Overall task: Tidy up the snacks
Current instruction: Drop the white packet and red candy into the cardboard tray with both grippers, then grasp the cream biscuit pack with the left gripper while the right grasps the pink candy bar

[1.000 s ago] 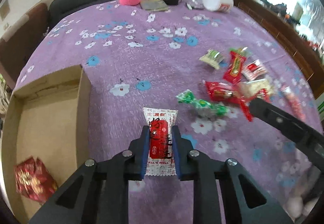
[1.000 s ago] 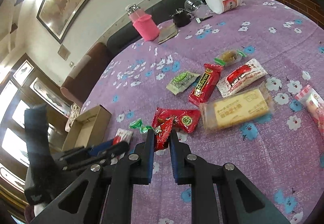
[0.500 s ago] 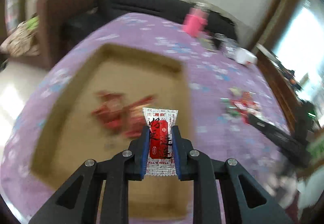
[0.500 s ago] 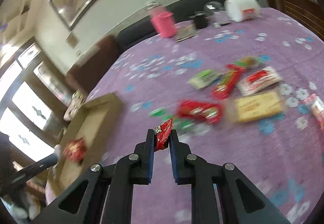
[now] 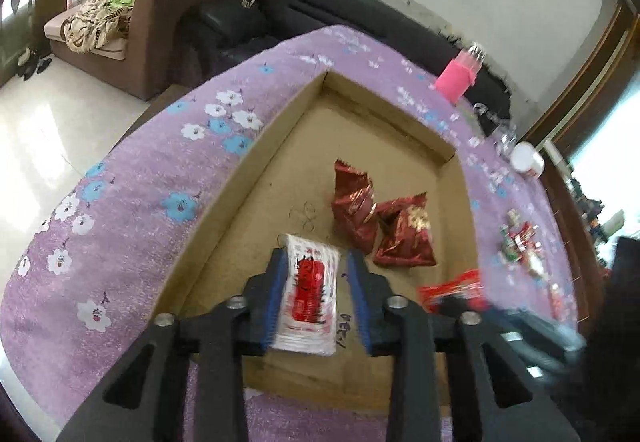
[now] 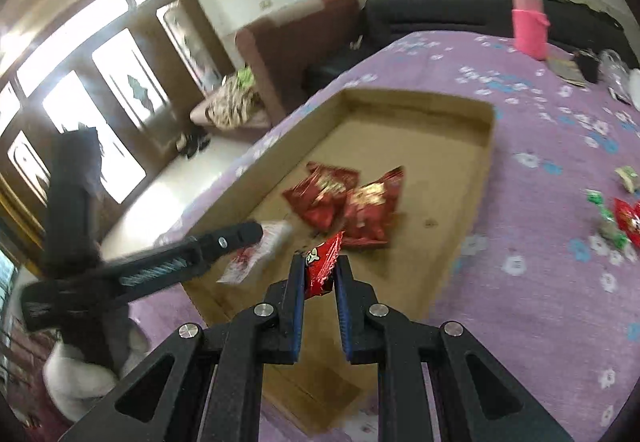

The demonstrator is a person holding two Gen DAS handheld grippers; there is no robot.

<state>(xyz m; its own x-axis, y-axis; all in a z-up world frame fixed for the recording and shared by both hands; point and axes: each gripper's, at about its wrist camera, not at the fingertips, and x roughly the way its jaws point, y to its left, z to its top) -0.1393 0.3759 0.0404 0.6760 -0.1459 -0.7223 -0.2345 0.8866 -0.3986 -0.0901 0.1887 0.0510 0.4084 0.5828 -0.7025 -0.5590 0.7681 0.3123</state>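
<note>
Purple flowered cloth (image 5: 132, 234) covers the table, and your shallow cardboard box (image 5: 224, 202) sits near its left edge, where the cloth drops off to pale floor and a brown armchair (image 5: 168, 2) beyond. The box floor is mostly bare at its far end and along its near left side; two red snack bags (image 5: 380, 218) lie side by side around the middle, touching each other.

Your left gripper (image 5: 318, 298) hangs over the near part of the box with its fingers spread apart. The white packet with a red label (image 5: 310, 290) lies between them, just beside the left finger and clear of the right one; you cannot tell whether it rests on the cardboard.

Your right gripper (image 6: 320, 290) is over the near end of the box, just right of the left one. A small red packet (image 6: 322, 266) stands on edge between its fingers, against the left one with a sliver of gap at the right, so a firm grip cannot be told.

More wrapped snacks (image 6: 616, 214) lie scattered on the cloth well right of the box, and a pink bottle (image 6: 529, 26) stands at the far side
</note>
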